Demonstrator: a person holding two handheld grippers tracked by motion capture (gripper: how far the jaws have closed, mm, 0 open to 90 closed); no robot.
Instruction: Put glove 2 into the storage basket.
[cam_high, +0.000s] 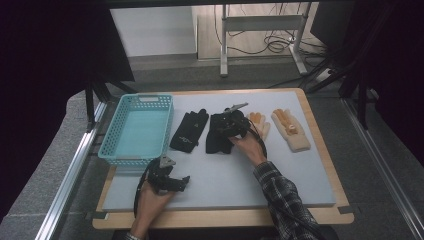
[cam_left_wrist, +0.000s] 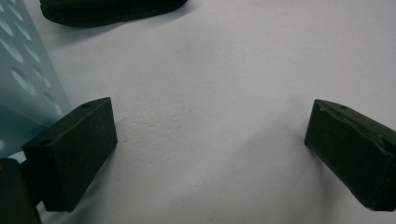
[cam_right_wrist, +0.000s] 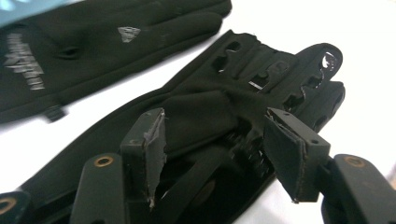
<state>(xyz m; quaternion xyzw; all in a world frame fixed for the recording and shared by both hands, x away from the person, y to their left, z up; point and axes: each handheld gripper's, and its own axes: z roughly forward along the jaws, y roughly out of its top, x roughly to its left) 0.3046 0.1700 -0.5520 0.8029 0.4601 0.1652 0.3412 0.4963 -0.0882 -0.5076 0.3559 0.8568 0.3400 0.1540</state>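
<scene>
Two black gloves lie side by side in the middle of the grey mat (cam_high: 225, 180). My right gripper (cam_high: 232, 122) rests on the right-hand black glove (cam_high: 218, 140). In the right gripper view its jaws (cam_right_wrist: 219, 140) are shut on a raised fold of that glove (cam_right_wrist: 261, 70). The left-hand black glove (cam_high: 189, 130) (cam_right_wrist: 93, 60), which has pale lettering, lies flat beside it. My left gripper (cam_high: 172, 181) sits low at the front left of the mat, open, with bare mat between its jaws (cam_left_wrist: 210, 140).
A teal mesh basket (cam_high: 137, 127) (cam_left_wrist: 23, 79) stands at the mat's left, close to my left gripper. Two tan gloves (cam_high: 260, 125) (cam_high: 291, 130) lie right of the black ones. The wooden table edge (cam_high: 225, 217) runs along the front.
</scene>
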